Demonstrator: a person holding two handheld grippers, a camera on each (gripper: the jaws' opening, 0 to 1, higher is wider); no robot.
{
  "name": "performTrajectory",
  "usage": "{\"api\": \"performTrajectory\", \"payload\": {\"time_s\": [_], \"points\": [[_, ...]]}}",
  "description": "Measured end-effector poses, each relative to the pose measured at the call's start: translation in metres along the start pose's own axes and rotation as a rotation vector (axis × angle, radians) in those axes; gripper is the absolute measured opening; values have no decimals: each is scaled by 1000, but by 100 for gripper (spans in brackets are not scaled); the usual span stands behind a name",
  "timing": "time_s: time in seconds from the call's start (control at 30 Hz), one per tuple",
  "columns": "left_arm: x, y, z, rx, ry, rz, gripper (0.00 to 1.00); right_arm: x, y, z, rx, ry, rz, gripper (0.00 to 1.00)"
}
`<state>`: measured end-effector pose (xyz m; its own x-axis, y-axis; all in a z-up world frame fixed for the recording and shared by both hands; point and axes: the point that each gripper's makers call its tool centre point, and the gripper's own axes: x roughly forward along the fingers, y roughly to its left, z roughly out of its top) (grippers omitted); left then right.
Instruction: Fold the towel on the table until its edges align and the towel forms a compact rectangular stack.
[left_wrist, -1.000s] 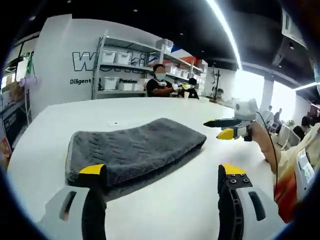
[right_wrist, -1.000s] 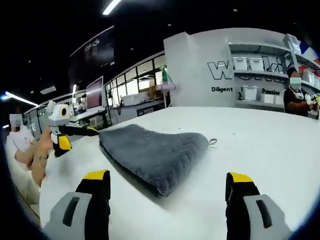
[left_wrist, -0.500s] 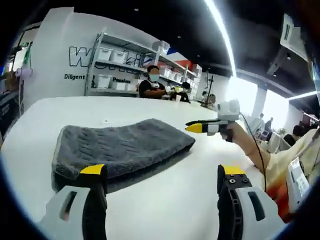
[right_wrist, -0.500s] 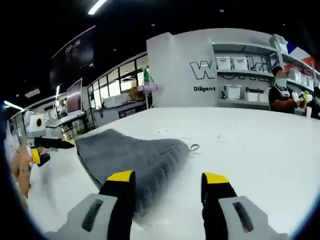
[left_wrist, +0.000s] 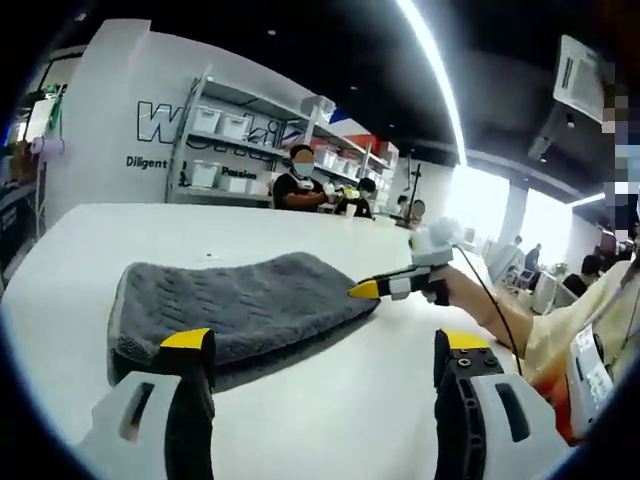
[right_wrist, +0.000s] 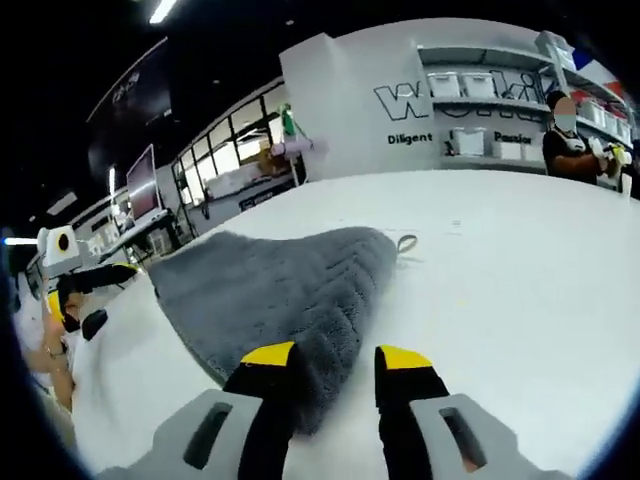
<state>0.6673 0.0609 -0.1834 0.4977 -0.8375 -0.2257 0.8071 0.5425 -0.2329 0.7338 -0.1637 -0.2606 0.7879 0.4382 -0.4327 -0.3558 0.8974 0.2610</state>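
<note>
Right gripper view: "Diligent" (right_wrist: 411, 138) is read on the far wall, right fingers (right_wrist: 268, 356) half-closed around the towel (right_wrist: 280, 285) corner, left fingers (left_wrist: 186, 341) spread.

The left gripper view looked low across the tabletop (left_wrist: 330, 400) toward the shelving (left_wrist: 215, 140), the towel (left_wrist: 230, 305) near; the right gripper view sat closer at the towel's (right_wrist: 285, 285) corner, sharing towel and shelving (right_wrist: 480, 110)

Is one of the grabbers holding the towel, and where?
The right gripper is closing over the near corner of the grey towel, jaws not yet shut. The left gripper is open and holds nothing.
</note>
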Motion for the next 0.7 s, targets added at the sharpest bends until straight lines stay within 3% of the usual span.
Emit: {"api": "performTrajectory", "payload": {"time_s": [0.2, 0.7], "points": [[0, 3, -3, 6, 10, 18, 89, -2, 3, -1, -28, -2, 37, 11], [-1, 9, -9, -2, 26, 37, 89, -24, -26, -2, -132, -12, -40, 7]]}}
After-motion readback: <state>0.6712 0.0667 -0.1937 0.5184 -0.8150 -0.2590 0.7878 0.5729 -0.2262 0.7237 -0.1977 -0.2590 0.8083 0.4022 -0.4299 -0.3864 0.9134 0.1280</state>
